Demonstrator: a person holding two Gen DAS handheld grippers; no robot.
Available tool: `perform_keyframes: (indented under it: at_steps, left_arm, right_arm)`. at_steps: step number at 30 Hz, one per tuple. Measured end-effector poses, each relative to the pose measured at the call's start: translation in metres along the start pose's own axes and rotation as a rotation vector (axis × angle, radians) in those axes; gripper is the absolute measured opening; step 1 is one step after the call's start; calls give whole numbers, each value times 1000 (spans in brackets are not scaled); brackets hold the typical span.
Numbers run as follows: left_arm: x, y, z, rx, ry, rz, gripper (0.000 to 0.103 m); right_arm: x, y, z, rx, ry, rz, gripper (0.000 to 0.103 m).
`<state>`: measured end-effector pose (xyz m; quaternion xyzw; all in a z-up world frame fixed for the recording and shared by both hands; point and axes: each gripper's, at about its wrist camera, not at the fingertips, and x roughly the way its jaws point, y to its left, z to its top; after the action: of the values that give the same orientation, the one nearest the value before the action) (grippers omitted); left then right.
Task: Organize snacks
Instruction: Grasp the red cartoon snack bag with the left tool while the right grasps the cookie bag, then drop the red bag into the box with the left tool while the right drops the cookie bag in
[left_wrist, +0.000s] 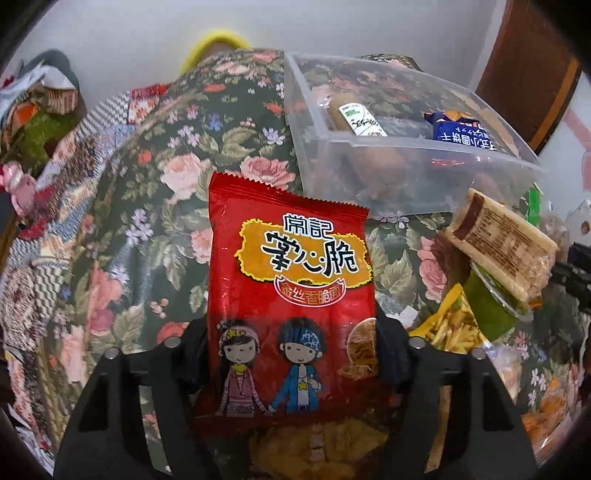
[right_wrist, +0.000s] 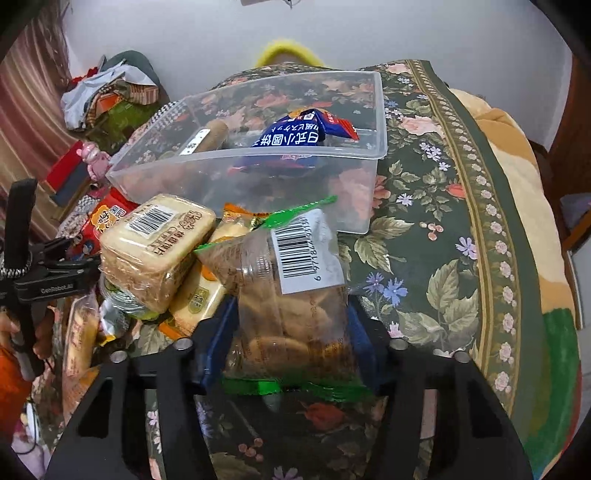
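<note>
My left gripper (left_wrist: 291, 332) is shut on a red noodle-snack packet (left_wrist: 290, 280) with two cartoon children, held above the floral tablecloth. My right gripper (right_wrist: 291, 332) is shut on a clear biscuit bag with green seams and a barcode label (right_wrist: 291, 295). A clear plastic bin (left_wrist: 406, 177) stands ahead and to the right in the left wrist view; in the right wrist view the bin (right_wrist: 258, 173) is straight ahead. It holds a blue biscuit packet (right_wrist: 295, 133) and a brown roll with a white label (right_wrist: 207, 138).
A pile of loose snacks lies left of my right gripper: a tan cracker pack (right_wrist: 155, 251), yellow packets (right_wrist: 199, 295) and a green cup (left_wrist: 491, 306). The left gripper's body (right_wrist: 40, 273) shows at the left edge. Cluttered clothes (right_wrist: 107, 96) lie beyond the table.
</note>
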<state>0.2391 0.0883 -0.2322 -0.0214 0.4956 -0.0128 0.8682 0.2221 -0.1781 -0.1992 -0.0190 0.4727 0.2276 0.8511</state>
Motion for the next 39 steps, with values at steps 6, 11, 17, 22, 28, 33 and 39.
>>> perform_keyframes:
  at_steps: [6,11,17,22,28,33,39]
  left_arm:
    - [-22,1,-6,-4,-35,16,63]
    - [-51,3,-9,-15,-74,18,63]
    - [-85,-1,3,-25,-147,5,63]
    - [-105,-10,24,-14,-210,-23,63]
    - [-117,-28,46,4,-262,-54,63]
    - [-115,-43,70,12,-282,-87,63]
    - [-106,-57,101,17,-302,-119,63]
  right_arm:
    - [-14,2,-3,1,-32,-1,44]
    - [-34,6,-3,-14,-70,-14,44]
    - [-58,10,7,-15,-132,-12,44]
    - [-78,17,19,-40,-194,-7,44]
    - [-86,24,39,-60,-247,-5,44]
    - [-88,28,55,-63,-281,-3,44]
    - [-83,31,79,-65,-314,-2,44]
